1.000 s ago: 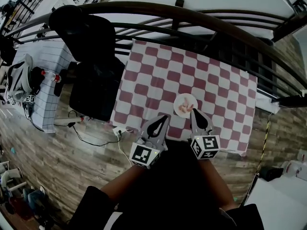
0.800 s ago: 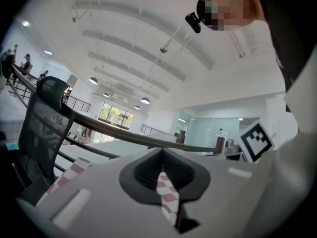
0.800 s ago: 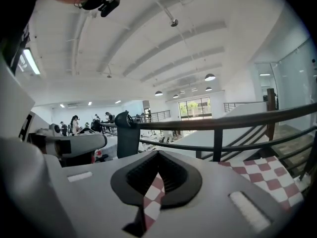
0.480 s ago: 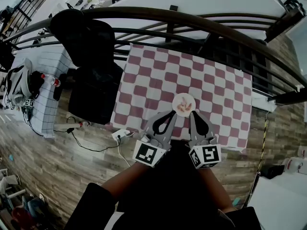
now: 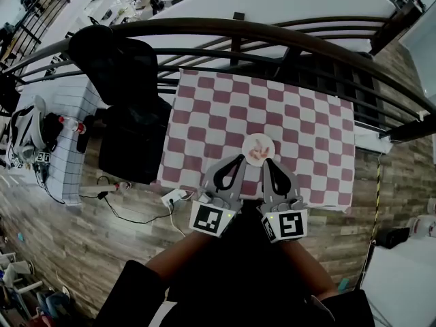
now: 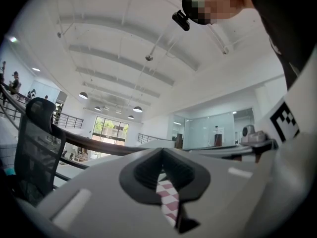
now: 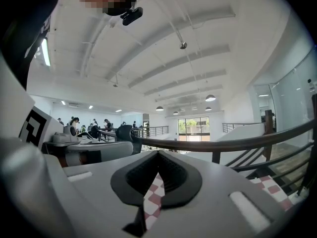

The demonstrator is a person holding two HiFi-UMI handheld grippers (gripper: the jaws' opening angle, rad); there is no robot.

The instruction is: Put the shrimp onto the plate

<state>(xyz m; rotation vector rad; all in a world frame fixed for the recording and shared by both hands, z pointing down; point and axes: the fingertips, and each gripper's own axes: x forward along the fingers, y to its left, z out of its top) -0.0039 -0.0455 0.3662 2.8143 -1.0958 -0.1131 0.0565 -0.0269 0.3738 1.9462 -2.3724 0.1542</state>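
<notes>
Shrimp (image 5: pixel 258 153) on plate (image 5: pixel 249 142), grippers (image 5: pixel 239 158) (image 5: pixel 265 162) farther back

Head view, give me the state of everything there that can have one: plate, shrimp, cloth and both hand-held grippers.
Plate: flat on the cloth, loaded.
Shrimp: lying on the plate.
Checkered cloth: spread flat over the table.
Left hand-held gripper: jaws together, nothing held, tip near the plate's left edge.
Right hand-held gripper: jaws together, nothing held, tip at the plate's near edge.
</notes>
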